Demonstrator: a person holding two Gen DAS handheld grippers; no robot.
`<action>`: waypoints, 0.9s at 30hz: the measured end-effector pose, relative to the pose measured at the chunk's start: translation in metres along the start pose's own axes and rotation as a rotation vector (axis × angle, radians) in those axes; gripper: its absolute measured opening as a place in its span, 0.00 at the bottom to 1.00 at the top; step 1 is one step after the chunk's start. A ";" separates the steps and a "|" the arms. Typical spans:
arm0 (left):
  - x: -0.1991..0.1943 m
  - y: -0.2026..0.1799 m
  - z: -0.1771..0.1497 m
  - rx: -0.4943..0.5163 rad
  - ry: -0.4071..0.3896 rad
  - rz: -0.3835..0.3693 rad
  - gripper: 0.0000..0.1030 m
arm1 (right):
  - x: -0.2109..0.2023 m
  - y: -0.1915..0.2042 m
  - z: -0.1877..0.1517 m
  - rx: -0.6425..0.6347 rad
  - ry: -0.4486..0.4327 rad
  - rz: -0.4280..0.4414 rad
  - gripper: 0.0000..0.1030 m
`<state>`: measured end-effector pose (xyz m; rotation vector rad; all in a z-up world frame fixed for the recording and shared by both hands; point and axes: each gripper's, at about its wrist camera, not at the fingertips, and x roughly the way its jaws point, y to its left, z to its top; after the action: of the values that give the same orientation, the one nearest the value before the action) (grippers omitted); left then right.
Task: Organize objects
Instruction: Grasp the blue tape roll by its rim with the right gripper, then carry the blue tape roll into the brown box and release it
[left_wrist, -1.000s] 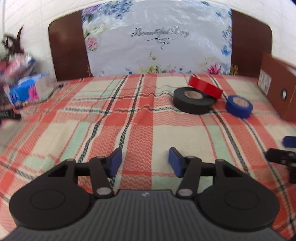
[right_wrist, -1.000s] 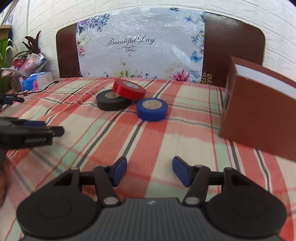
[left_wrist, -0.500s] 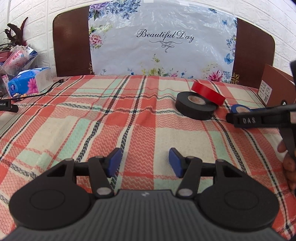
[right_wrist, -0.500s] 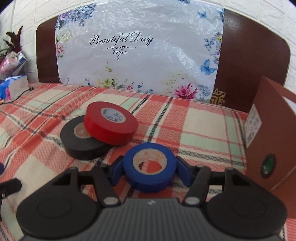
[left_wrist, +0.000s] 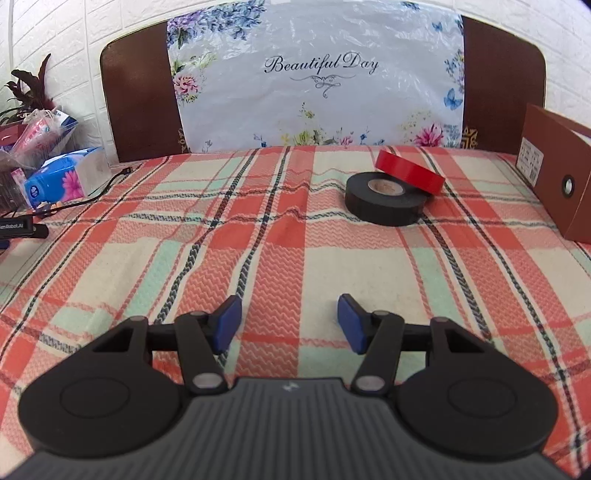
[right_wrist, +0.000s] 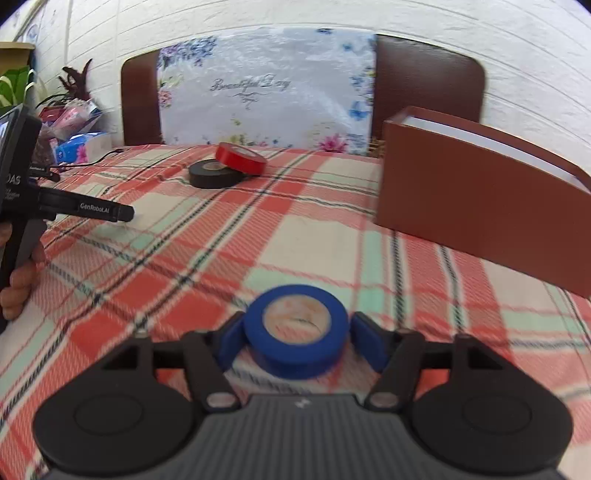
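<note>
Work surface: a plaid cloth (left_wrist: 280, 236) in red, cream and mint with dark lines, extending ahead of the tongs. Beyond it stands a dark brown headboard (left_wrist: 136, 92), partly covered by a floral plastic sheet (left_wrist: 317, 85). Rear wall (right_wrist: 461, 40): white brick pattern, brightly lit.

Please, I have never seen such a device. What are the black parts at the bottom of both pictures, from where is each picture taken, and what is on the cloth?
Each black part is a hand-held gripper with a camera looking along its two fingers. The left gripper is open, holding nothing. The right gripper holds a blue tape roll between its fingers. On the checked cloth lie a black tape roll and a red tape roll leaning on it, beside a brown box.
</note>
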<state>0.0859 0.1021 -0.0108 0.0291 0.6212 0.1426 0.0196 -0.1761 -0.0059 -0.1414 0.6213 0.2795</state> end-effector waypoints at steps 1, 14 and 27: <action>-0.005 -0.006 0.003 -0.016 0.025 -0.050 0.56 | -0.003 -0.003 -0.001 0.013 -0.001 0.000 0.75; -0.046 -0.146 0.006 0.188 0.301 -0.572 0.45 | -0.004 -0.002 -0.005 0.003 -0.020 0.049 0.64; -0.065 -0.197 0.106 0.245 0.080 -0.581 0.21 | -0.020 -0.035 0.046 -0.017 -0.314 -0.093 0.58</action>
<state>0.1202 -0.1007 0.0991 0.0784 0.7013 -0.4975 0.0395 -0.2042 0.0444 -0.1392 0.2996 0.2110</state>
